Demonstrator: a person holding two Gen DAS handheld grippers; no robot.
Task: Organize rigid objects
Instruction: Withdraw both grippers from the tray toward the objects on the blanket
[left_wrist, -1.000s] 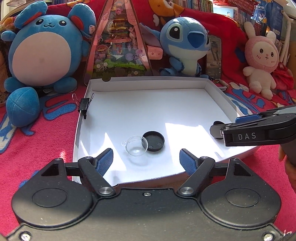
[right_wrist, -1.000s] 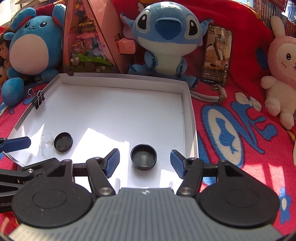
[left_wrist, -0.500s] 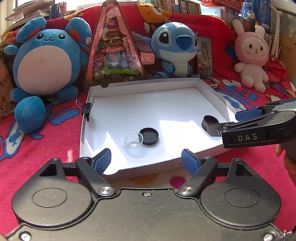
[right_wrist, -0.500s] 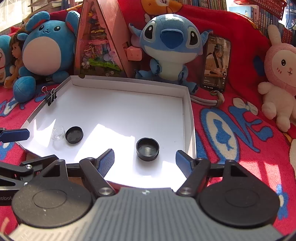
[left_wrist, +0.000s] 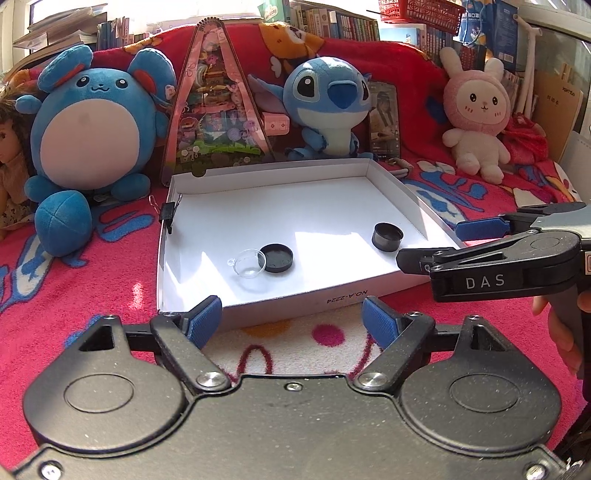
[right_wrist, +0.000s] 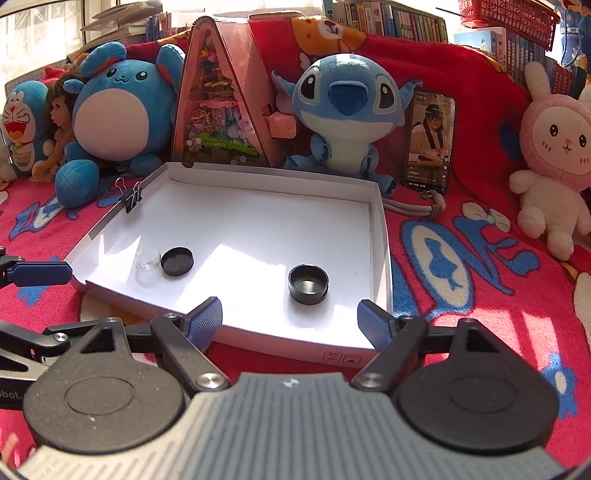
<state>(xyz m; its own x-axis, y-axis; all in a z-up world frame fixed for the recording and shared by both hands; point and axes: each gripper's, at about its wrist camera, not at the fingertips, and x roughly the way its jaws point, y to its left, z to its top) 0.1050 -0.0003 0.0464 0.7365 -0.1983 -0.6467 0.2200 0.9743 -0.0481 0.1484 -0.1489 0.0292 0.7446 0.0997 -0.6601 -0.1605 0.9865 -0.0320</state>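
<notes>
Currently, in the left wrist view, the left gripper (left_wrist: 291, 317) stands wide open and empty over the blanket just short of the white tray (left_wrist: 413, 199), in which the clear dome (left_wrist: 248, 263) touches the flat black lid (left_wrist: 277, 257); any closing there risks catching both or skidding the dome. In the right wrist view, the right gripper (right_wrist: 290, 319), whose jaws have just been opening, holds nothing, and the black cup (right_wrist: 308, 284) stands inside the tray near its right wall; an approach from this side could strike the near wall and shift the tray.
</notes>
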